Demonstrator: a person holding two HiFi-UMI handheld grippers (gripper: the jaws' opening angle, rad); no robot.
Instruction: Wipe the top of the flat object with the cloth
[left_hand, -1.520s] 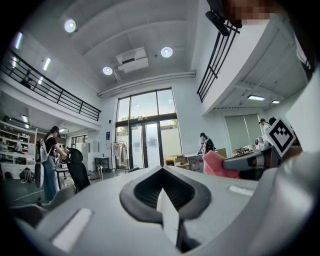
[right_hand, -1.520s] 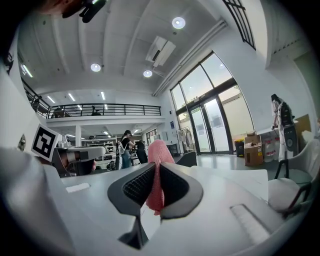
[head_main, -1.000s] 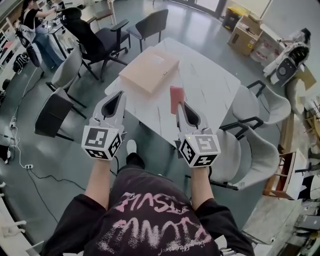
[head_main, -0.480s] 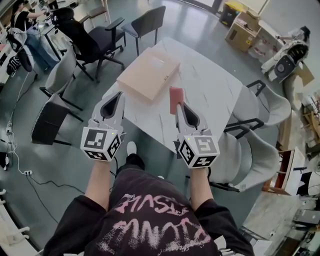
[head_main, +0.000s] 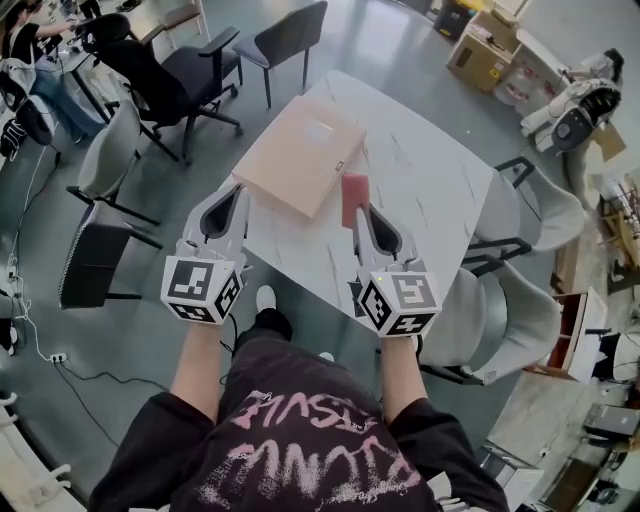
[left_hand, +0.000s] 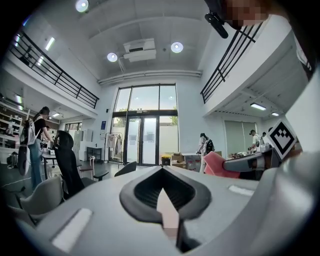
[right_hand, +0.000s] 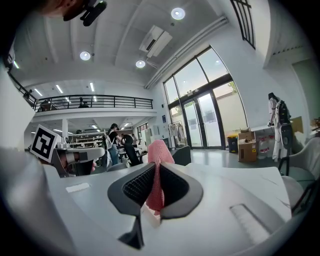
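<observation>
White marbled table (head_main: 430, 180) spreads out ahead of both tongs. The right gripper (head_main: 361, 210) has its jaws clamped on the red cloth (head_main: 352, 188), which stands up past the tips. The left gripper (head_main: 236, 190) has its jaws together with nothing in them. Just ahead of it, left of the cloth, lies the flat beige board (head_main: 300, 150). Chairs (head_main: 190, 70) stand farther out.
</observation>
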